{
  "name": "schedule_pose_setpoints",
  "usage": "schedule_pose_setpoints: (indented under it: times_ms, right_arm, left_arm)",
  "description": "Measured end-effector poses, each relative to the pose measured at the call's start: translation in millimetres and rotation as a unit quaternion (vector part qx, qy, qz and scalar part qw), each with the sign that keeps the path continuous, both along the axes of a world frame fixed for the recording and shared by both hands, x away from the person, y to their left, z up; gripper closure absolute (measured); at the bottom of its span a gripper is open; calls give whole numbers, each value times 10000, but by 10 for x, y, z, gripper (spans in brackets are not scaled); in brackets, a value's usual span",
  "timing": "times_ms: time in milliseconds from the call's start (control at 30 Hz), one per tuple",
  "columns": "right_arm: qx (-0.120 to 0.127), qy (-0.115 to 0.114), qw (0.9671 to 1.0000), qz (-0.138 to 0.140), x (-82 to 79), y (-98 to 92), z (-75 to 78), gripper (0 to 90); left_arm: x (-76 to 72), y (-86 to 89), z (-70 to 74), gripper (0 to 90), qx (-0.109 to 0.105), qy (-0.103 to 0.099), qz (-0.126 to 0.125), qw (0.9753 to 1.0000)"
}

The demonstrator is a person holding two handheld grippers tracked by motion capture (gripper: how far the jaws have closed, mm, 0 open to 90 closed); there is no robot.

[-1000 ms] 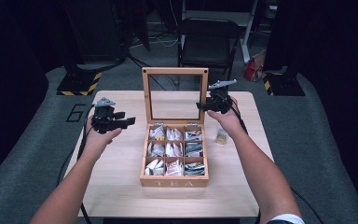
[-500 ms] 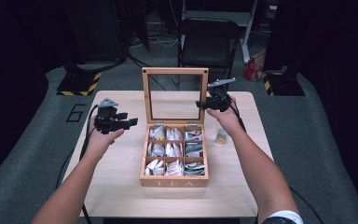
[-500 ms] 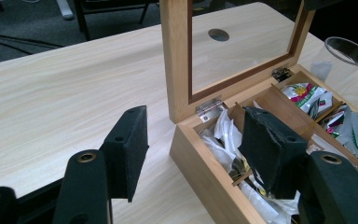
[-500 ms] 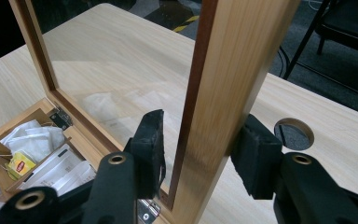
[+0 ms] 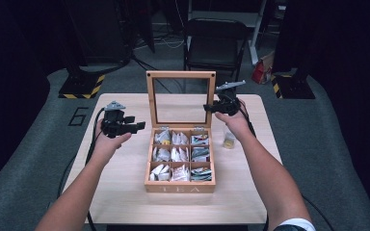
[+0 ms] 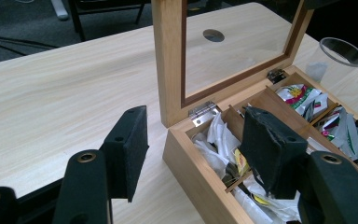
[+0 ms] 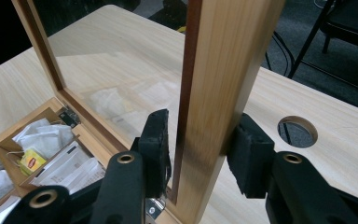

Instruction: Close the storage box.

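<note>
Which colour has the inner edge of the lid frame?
Dark reddish brown, against the pale wood lid frame; the right gripper view shows it best.

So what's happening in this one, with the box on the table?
A person works at a wooden tea box that stands with its glass-paned lid upright. The right claw straddles the lid's wooden side frame, one pad on each face, at or very near contact. The left claw is open and empty, hovering at the box's left rear corner above the tea bags in the compartments. A small clear cup stands on the table to the right of the box.
</note>
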State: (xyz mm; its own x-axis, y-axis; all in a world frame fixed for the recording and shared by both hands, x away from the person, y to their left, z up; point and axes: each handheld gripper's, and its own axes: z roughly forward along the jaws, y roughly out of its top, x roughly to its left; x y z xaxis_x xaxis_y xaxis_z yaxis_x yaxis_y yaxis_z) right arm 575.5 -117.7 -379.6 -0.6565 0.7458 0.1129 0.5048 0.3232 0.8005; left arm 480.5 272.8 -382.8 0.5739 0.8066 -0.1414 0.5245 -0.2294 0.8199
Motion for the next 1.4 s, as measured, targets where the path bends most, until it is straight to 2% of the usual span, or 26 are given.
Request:
schedule_pose_setpoints:
  times_ms: [333, 667, 833, 1000, 1200, 1400]
  right_arm:
    - [-41, -80, 9999, 84, -103, -12, 25, 624]
    - [-32, -351, 9992, 160, -224, -32, 4, 627]
    - [-6, -378, 9991, 177, -265, -38, -1, 626]
    - [13, -401, 9989, 230, -307, -50, -3, 626]
    - [8, -434, 9987, 269, -365, -58, -4, 622]
    - [-40, -503, 9983, 302, -417, -56, -8, 621]
  left_arm:
    - [21, -25, 18, 412, 5, -2, 13, 10000]
    - [56, -86, 72, 412, -4, -50, -2, 10000]
    - [105, -121, 96, 413, -28, -30, -40, 10000]
    - [139, -157, 148, 414, 54, -97, -101, 9999]
    - [196, -182, 187, 418, -26, -104, -75, 9999]
    - [197, -214, 270, 433, -28, -214, -99, 9997]
